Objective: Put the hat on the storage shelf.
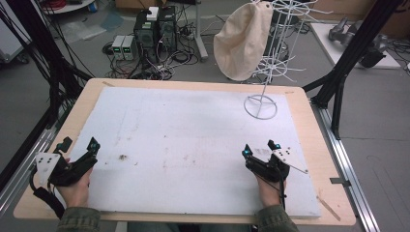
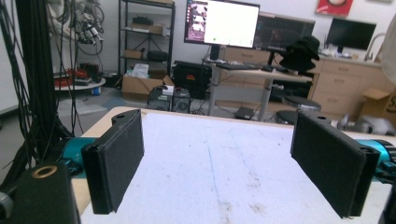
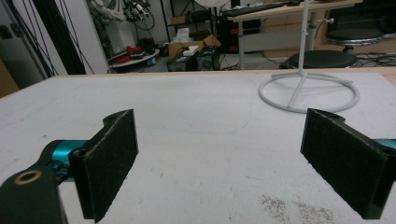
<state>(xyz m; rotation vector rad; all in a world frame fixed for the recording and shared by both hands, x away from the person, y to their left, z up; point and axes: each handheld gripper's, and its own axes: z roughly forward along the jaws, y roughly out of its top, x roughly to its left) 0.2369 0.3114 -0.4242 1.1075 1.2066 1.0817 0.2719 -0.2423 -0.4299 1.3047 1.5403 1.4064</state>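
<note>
My left gripper (image 1: 77, 143) rests near the front left of the white board (image 1: 193, 130), held in a hand. In the left gripper view its black jaws stand wide apart around bare board, left gripper (image 2: 229, 163) open. My right gripper (image 1: 261, 148) sits near the front right, also hand-held. Its jaws are spread wide with nothing between them, right gripper (image 3: 229, 163) open. A white wire rack (image 1: 270, 53) stands at the back right on a ring base (image 3: 308, 91), with a cream cloth hat (image 1: 241, 41) hanging from it.
The white board lies on a wooden table (image 1: 314, 140) with black frame posts (image 1: 358, 43) at both sides. Computers and tangled cables (image 1: 150, 38) sit on the floor beyond the far edge. Dark smudges (image 1: 123, 157) mark the board.
</note>
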